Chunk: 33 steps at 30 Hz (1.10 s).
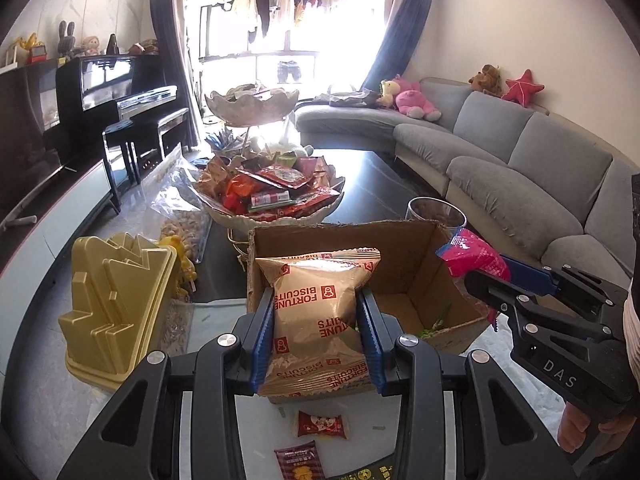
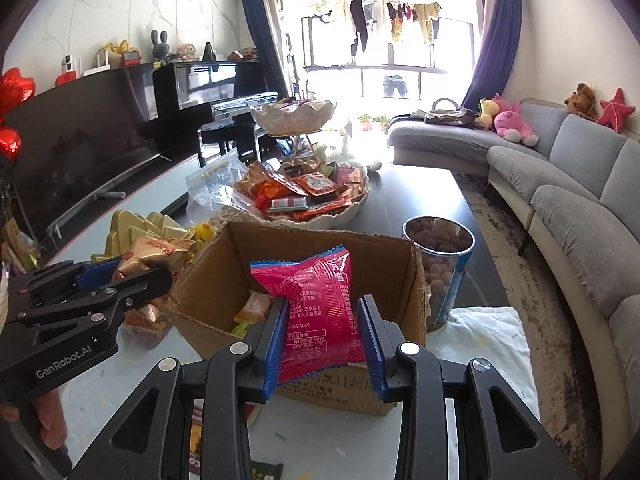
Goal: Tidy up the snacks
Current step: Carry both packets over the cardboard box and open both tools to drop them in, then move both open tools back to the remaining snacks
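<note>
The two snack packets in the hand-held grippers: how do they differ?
The Fortune Biscuits packet in the left hand-held gripper is tan with red lettering; the pink packet in the right hand-held gripper is bright pink with a blue sealed edge. The tan one looks puffier, the pink one flatter and creased. Both are clamped between blue pads in front of the open cardboard box.

Landmark: grey sofa (image 2: 560, 184), curving along the right side of the room.
Plush toys: a pink one (image 2: 514, 122) and a yellow one (image 2: 489, 113) sitting on the sofa's far seat.
Star cushion (image 2: 616, 110): resting on the sofa's backrest.
Piano (image 2: 208, 88): standing well apart from the sofa, across the room.
Television (image 2: 88, 140): facing the sofa.
Laundry (image 2: 360, 20): hanging in the window beyond the sofa's far end.
</note>
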Each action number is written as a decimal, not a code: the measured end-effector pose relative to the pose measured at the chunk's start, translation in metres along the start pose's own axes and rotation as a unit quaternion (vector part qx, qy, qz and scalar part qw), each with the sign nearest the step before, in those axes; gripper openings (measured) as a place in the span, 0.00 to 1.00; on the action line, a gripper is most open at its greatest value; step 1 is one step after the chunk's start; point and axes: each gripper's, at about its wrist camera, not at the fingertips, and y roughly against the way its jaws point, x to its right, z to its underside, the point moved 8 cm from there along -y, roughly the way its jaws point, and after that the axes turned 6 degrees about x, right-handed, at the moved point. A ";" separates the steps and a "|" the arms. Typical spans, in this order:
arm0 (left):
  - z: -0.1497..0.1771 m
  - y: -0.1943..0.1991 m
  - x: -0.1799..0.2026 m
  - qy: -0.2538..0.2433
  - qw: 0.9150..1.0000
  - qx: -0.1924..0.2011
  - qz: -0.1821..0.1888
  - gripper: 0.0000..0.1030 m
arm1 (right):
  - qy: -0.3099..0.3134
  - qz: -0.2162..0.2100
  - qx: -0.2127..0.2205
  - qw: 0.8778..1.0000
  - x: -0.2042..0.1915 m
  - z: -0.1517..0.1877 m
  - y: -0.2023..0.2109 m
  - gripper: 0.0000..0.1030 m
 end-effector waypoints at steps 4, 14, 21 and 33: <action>-0.006 -0.018 0.000 -0.002 1.000 -0.007 0.003 0.38 | 0.001 -0.001 -0.002 1.000 0.004 -0.006 -0.013 0.35; -0.004 -0.029 -0.009 -0.010 0.999 -0.016 -0.033 0.68 | 0.000 0.019 0.015 1.000 0.013 -0.010 -0.027 0.58; 0.013 -0.001 -0.016 -0.014 0.998 -0.006 -0.053 0.73 | 0.021 0.002 0.028 0.999 -0.005 -0.001 -0.010 0.58; 0.055 0.038 -0.026 -0.019 0.997 -0.006 -0.079 0.74 | 0.050 -0.035 0.033 0.998 -0.037 0.027 0.021 0.58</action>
